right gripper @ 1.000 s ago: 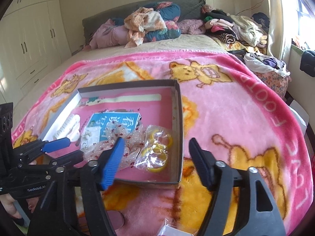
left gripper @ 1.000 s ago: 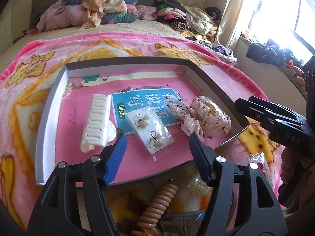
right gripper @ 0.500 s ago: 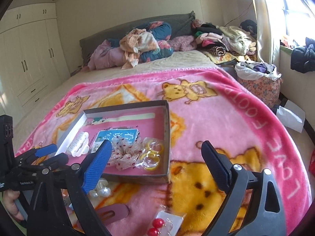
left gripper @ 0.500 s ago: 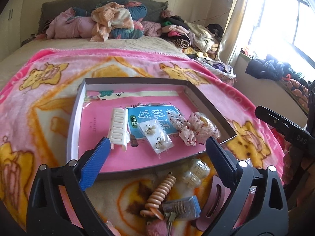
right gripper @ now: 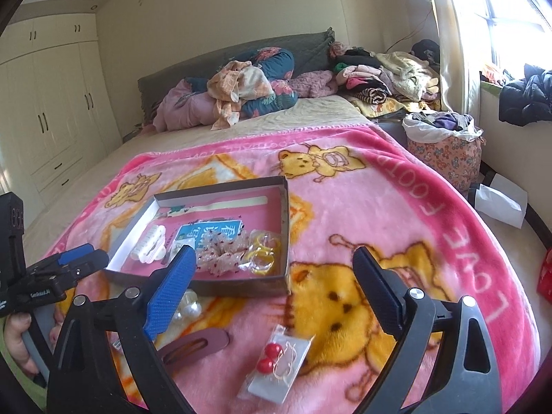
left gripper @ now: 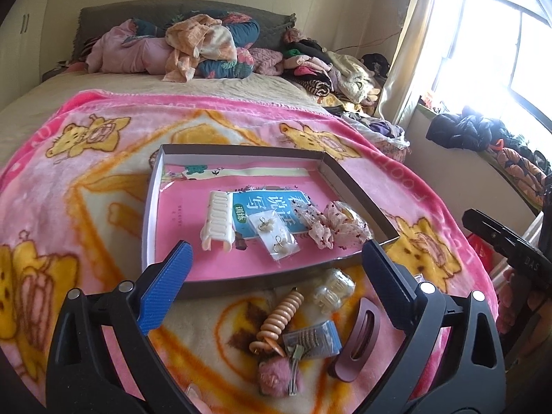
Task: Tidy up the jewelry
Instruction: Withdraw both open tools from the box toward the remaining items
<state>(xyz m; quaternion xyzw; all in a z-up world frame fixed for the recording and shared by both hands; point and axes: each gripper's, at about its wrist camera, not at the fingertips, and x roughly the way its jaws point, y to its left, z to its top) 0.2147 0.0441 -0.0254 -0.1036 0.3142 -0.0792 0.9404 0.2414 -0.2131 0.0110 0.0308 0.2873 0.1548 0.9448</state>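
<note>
A shallow grey box [left gripper: 151, 207] with a pink floor lies on the pink blanket; it also shows in the right wrist view [right gripper: 285, 227]. In it lie a white hair claw [left gripper: 216, 220], a bag of gold earrings [left gripper: 274, 236], a floral scrunchie [left gripper: 327, 224] and a bag of yellow hair ties [right gripper: 262, 252]. In front of the box lie a peach coil hair tie [left gripper: 279, 317], clear clips [left gripper: 333, 289], a mauve clip [left gripper: 358, 338], a blue card of pins [left gripper: 312, 339] and a pink pompom [left gripper: 277, 376]. A bag of red earrings [right gripper: 279, 362] lies below my right gripper [right gripper: 272, 289]. My left gripper [left gripper: 276, 283] hangs above the loose items. Both are open and empty.
Piled clothes and bedding [left gripper: 193, 48] cover the head of the bed. A floral laundry basket [right gripper: 445, 151] stands beside the bed at the right, under a bright window [left gripper: 500, 51]. Wardrobes [right gripper: 45, 110] line the left wall.
Both grippers have pulled back and up from the box and opened wider. The loose items in front of the box and the red earrings have come into view.
</note>
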